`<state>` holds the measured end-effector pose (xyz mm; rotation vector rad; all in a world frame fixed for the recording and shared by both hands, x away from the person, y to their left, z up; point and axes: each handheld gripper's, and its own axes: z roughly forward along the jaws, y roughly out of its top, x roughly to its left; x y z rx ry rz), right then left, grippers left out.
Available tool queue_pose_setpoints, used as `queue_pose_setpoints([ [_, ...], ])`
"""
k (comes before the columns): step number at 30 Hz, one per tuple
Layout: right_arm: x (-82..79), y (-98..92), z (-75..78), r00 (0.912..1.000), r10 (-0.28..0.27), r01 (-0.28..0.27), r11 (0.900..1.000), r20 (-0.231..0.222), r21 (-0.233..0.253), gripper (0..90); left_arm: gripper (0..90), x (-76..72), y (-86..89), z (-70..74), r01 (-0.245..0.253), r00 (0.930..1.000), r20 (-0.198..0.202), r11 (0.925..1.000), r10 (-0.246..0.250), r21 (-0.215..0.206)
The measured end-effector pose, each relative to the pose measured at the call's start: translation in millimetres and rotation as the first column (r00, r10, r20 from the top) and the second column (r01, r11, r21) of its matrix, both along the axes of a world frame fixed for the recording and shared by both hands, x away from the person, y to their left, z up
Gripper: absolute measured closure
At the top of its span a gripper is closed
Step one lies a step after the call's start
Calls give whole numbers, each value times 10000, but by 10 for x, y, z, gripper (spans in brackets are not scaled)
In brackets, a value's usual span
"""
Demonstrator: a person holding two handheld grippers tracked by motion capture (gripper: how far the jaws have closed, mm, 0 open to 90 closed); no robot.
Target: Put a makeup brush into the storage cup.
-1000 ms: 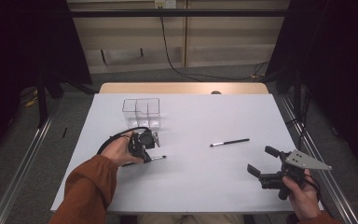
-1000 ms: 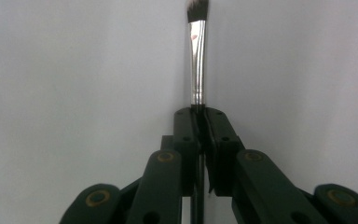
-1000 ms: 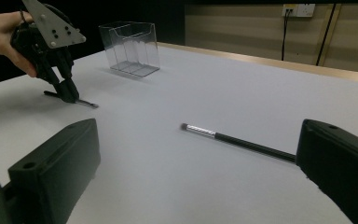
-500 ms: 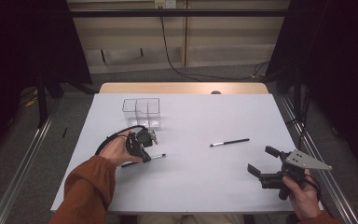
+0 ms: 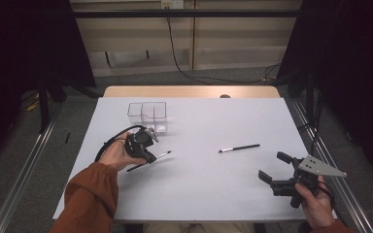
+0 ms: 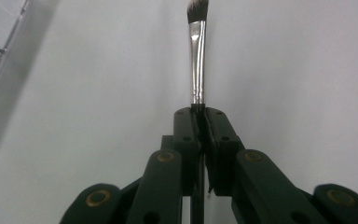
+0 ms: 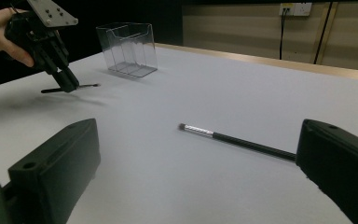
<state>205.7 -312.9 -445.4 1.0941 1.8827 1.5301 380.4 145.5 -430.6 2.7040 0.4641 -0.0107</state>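
we count two brushes, one clear box (image 5: 148,115) and two grippers on the white table (image 5: 209,194). our left gripper (image 5: 148,156) has its jaws clamped on the handle of the first brush (image 6: 197,56), its bristles pointing out ahead. our right gripper (image 5: 272,167) is spread wide and holds nothing; the second brush (image 5: 239,147) lies flat beyond it, apart.
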Motion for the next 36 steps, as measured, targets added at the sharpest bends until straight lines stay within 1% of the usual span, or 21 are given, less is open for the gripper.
queue_pose_setpoints([
  [4, -1, 1, 0, 10000, -6, 6, 10000, 13, -4, 0, 841, 5, 56, 61, -286, 9996, 60, 9984, 289, -498],
  [6, 0, 1, 0, 10000, -7, 7, 10000, 11, 1, 0, 842, 5, 83, 108, -453, 9988, 142, 9956, 466, -815],
  [7, 0, 5, 1, 10000, -35, 35, 10000, -6, 57, 0, 841, -6, 88, 127, -640, 9977, 142, 9921, 659, -1076],
  [8, -1, 7, 1, 10000, -41, 42, 10000, -22, 83, 0, 842, 2, 103, 154, -521, 9983, 216, 9924, 549, -1115],
  [11, -1, 2, 1, 10000, -25, 25, 10000, -6, 33, 0, 842, -18, 123, 191, -874, 9954, 254, 9823, 928, -1654],
  [12, -3, 2, 1, 10000, -40, 40, 10000, -38, 40, 0, 842, -10, 138, 209, -757, 9961, 319, 9841, 818, -1607],
  [13, -2, 2, 1, 10000, -39, 39, 10000, -35, 38, 0, 842, -17, 140, 212, -975, 9938, 345, 9786, 1054, -1811],
  [14, -2, 1, 1, 10000, -40, 40, 10000, -29, 41, 0, 842, -7, 155, 225, -905, 9943, 393, 9796, 991, -1794],
  [15, -4, 1, 2, 10000, -52, 53, 10000, -40, 56, 0, 842, -7, 162, 231, -943, 9936, 433, 9770, 1044, -1914],
  [17, -5, 2, 2, 10000, -56, 56, 10000, -45, 72, 0, 842, -21, 166, 237, -1230, 9895, 465, 9671, 1366, -2229],
  [18, -6, 1, 2, 10000, -53, 53, 10000, -46, 70, 0, 842, -19, 172, 247, -1187, 9895, 545, 9677, 1339, -2223],
  [19, -5, 0, 2, 10000, -55, 55, 10000, -38, 52, 0, 842, -19, 175, 250, -1238, 9880, 615, 9652, 1414, -2304],
  [20, -5, -1, 2, 10000, -62, 62, 10000, -36, 59, 0, 842, -25, 174, 251, -1372, 9861, 570, 9591, 1558, -2475],
  [22, -4, -3, 2, 10000, -80, 80, 9999, -15, 62, 0, 842, -22, 189, 263, -1422, 9842, 657, 9544, 1647, -2624],
  [23, -4, -3, 3, 10000, -83, 83, 9999, -11, 65, 0, 842, -34, 188, 261, -1635, 9806, 569, 9434, 1874, -2886],
  [25, -5, -1, 4, 10000, -72, 72, 9999, -11, 86, 0, 842, -35, 210, 274, -1679, 9783, 670, 9393, 1962, -2993],
  [26, -5, -1, 4, 10000, -74, 74, 9999, -18, 76, 0, 842, -42, 219, 277, -1760, 9763, 662, 9335, 2063, -3125],
  [27, -5, -2, 4, 10000, -81, 81, 10000, -5, 56, 0, 842, -42, 234, 285, -1782, 9747, 722, 9308, 2114, -3192],
  [33, -4, -6, 5, 10000, -95, 95, 9999, 22, 69, 0, 842, -47, 324, 314, -2129, 9606, 866, 8993, 2642, -3821],
  [35, -5, -4, 5, 10000, -91, 91, 9999, 14, 73, 0, 841, -47, 352, 321, -2134, 9589, 896, 8928, 2691, -3967],
  [36, -5, -4, 5, 10000, -90, 90, 9999, 15, 77, 0, 841, -55, 361, 323, -2207, 9567, 866, 8865, 2779, -4067],
])
